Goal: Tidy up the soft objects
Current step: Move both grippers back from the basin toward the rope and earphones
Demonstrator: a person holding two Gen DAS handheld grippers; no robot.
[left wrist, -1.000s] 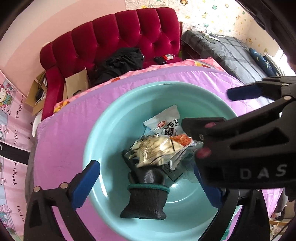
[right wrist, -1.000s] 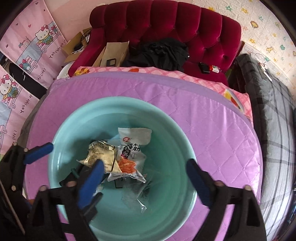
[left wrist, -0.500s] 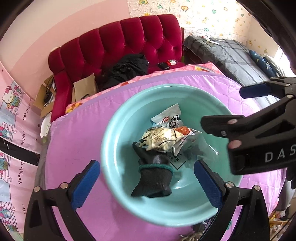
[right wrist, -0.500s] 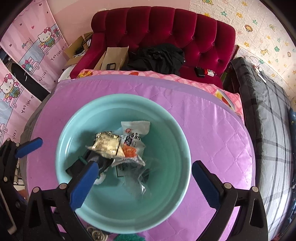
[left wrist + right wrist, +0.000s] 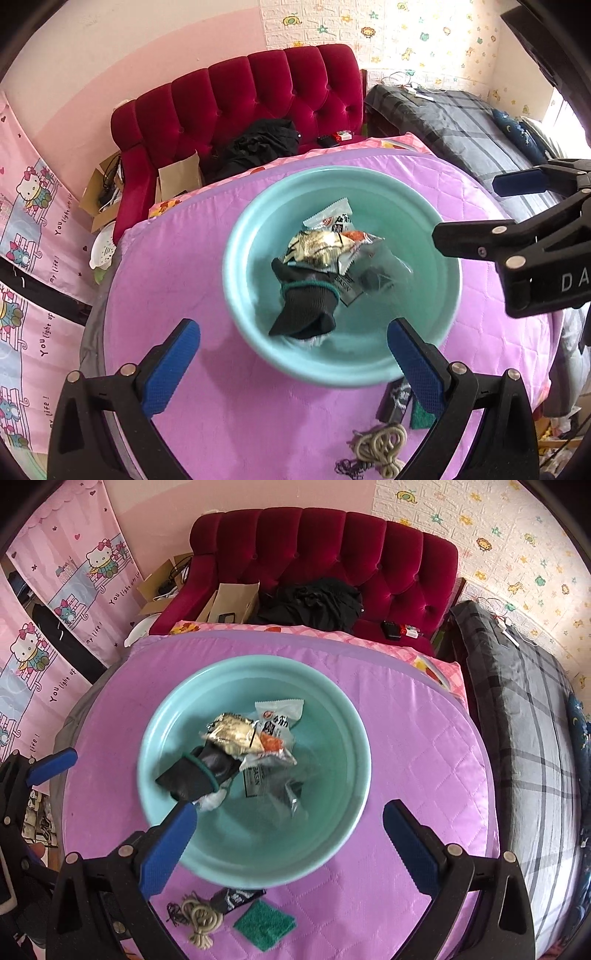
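While both claws, left claw [image 5: 291,365] and right claw [image 5: 290,843], are held released and empty above the basin [image 5: 343,716], a pickup of the rope [image 5: 199,917] or green cloth [image 5: 264,923] on the near worktop [image 5: 406,738] is judged next.

A teal basin [image 5: 347,716] sat on the purple quilted cover, holding a black glove [image 5: 195,775] with a green-banded cuff, a crumpled gold snack packet [image 5: 232,734] lying on the glove, a white-and-orange packet [image 5: 277,723] and a clear plastic bag [image 5: 288,794]. Beside the basin's near rim lay a coiled beige cord [image 5: 199,915], a green cloth square [image 5: 264,925] and a dark packet [image 5: 236,899].
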